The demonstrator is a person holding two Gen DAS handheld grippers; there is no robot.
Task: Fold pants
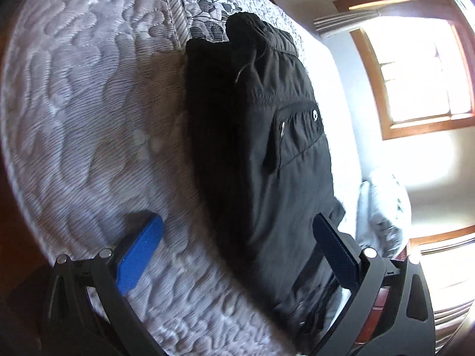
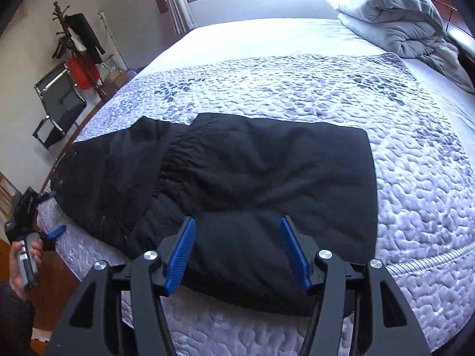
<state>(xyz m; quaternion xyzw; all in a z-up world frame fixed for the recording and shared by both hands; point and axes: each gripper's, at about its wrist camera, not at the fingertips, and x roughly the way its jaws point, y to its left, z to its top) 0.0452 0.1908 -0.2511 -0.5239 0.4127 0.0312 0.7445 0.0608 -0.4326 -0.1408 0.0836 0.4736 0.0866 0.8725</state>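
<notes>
Black pants point(image 2: 237, 175) lie folded on the quilted bedspread point(image 2: 415, 178), legs laid over the waist part. My right gripper point(image 2: 237, 231) is open and empty, its blue fingers point(image 2: 181, 255) just above the near edge of the pants. My left gripper point(image 1: 237, 225) is open and empty at the pants' end point(image 1: 267, 148) near the bed's edge; one finger point(image 1: 139, 252) is over the quilt, the other over the black cloth. In the right wrist view the left gripper point(image 2: 47, 216) shows at the far left, held in a hand.
A folded grey duvet point(image 2: 394, 14) lies at the head of the bed. A chair point(image 2: 59, 103) and a coat stand point(image 2: 80, 44) stand beside the bed. A window point(image 1: 415, 74) is on the far wall.
</notes>
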